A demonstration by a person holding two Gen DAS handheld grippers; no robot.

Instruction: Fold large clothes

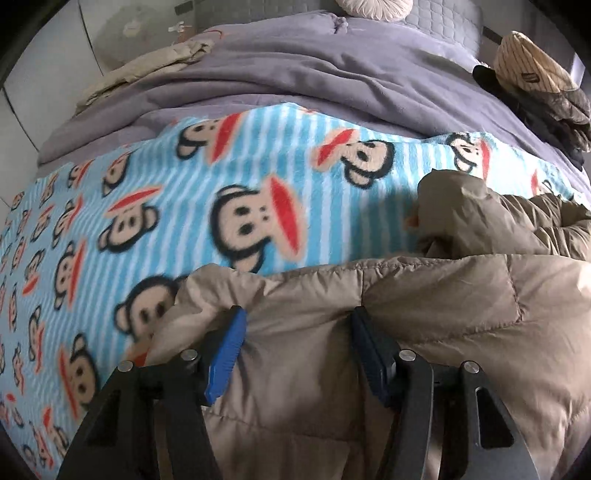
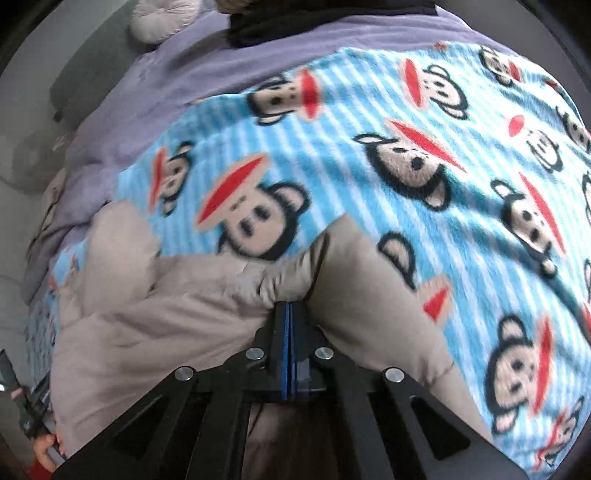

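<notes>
A tan quilted puffer jacket (image 1: 424, 302) lies on a blue striped monkey-print blanket (image 1: 192, 206) on a bed. My left gripper (image 1: 297, 317) is open, its fingers standing wide apart over the jacket's near edge, with fabric between them. In the right wrist view the same jacket (image 2: 155, 321) spreads to the lower left over the blanket (image 2: 424, 192). My right gripper (image 2: 289, 308) is shut on a bunched fold of the jacket, which rises in a ridge from the fingertips.
A purple duvet (image 1: 295, 70) covers the far half of the bed. A beige garment (image 1: 147, 66) lies at its far left and a pile of dark clothes with a striped cap (image 1: 532, 74) at far right. A round cushion (image 2: 162, 18) sits by the headboard.
</notes>
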